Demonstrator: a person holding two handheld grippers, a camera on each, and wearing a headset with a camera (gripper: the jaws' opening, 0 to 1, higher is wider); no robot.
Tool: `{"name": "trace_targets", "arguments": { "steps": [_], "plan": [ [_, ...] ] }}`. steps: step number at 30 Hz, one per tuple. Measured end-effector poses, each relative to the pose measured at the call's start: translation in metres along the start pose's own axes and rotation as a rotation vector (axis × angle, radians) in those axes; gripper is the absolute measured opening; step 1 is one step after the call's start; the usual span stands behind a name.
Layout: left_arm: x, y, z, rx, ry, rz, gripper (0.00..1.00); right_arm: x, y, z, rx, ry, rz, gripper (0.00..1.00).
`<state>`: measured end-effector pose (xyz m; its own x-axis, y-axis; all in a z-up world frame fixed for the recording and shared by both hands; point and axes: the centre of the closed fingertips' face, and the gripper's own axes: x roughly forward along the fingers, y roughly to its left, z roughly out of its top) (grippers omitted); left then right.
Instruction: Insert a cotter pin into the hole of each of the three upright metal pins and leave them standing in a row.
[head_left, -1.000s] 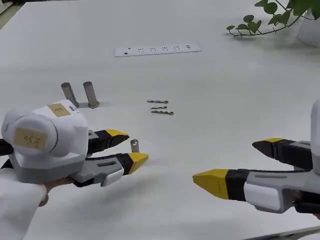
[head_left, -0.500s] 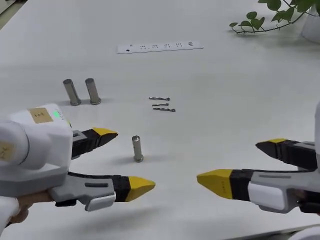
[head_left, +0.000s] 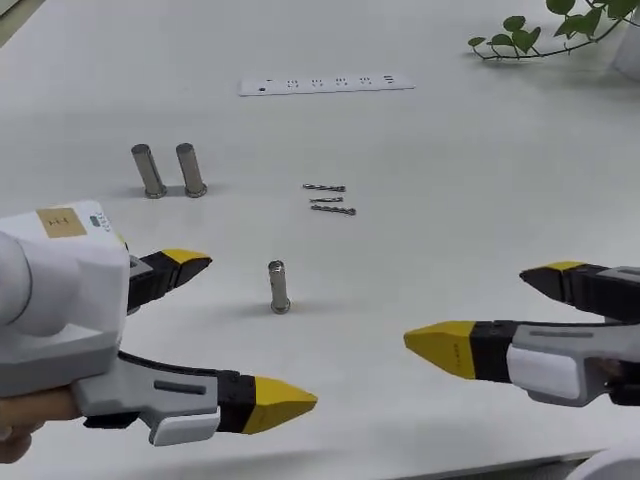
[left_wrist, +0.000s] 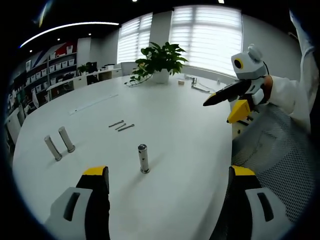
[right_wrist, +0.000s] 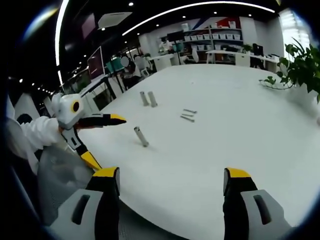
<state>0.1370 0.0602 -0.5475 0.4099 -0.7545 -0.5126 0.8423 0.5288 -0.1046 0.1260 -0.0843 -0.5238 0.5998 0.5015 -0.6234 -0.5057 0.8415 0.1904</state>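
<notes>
Over table (head_left: 450, 130): left gripper (head_left: 257, 331), right gripper (head_left: 467, 308) jaws wide (both); metal pin (head_left: 278, 286) upright before left.

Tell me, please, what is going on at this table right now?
A person holds a gripper in each hand over the white table. The left gripper and the right gripper are both open and hold nothing. One metal pin stands upright on its own, out in front between them. Two more pins stand side by side farther back on the left. The three cotter pins lie loose on the table, so none has been inserted yet.
</notes>
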Motion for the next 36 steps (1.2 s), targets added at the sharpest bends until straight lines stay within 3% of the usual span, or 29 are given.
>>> {"name": "trace_targets", "arguments": {
  "steps": [5,9,13,15,16,21,26,30,33,36],
  "plan": [
    [-0.004,0.007,-0.010,0.004,0.030,0.027,0.99,0.001,-0.005,0.010,-0.053,-0.003,0.005,0.83],
    [-0.007,0.009,-0.010,-0.034,0.012,0.027,0.99,0.007,-0.013,0.013,-0.090,0.021,0.020,0.79],
    [-0.011,0.009,-0.010,-0.022,0.014,0.024,0.99,0.011,-0.024,0.021,-0.131,0.040,0.017,0.77],
    [-0.014,0.007,-0.007,-0.065,-0.006,0.010,0.99,0.015,-0.028,0.026,-0.164,0.056,0.021,0.76],
    [-0.016,0.007,-0.002,-0.115,-0.037,0.002,0.99,0.017,-0.029,0.029,-0.174,0.061,0.026,0.76],
    [-0.025,0.015,0.005,-0.124,-0.075,0.022,0.99,0.035,-0.040,0.047,-0.225,0.076,0.052,0.70],
    [-0.031,0.019,0.004,-0.114,-0.071,0.035,0.99,0.052,-0.047,0.054,-0.298,0.129,0.086,0.64],
    [-0.031,0.016,-0.003,-0.110,-0.048,0.021,0.99,0.066,-0.056,0.060,-0.351,0.179,0.116,0.58],
    [-0.030,0.013,-0.007,-0.108,-0.036,0.015,0.99,0.074,-0.057,0.070,-0.381,0.183,0.140,0.52],
    [-0.027,0.003,-0.009,-0.114,-0.029,0.000,0.99,0.084,-0.058,0.078,-0.430,0.200,0.158,0.47]
  ]
}}
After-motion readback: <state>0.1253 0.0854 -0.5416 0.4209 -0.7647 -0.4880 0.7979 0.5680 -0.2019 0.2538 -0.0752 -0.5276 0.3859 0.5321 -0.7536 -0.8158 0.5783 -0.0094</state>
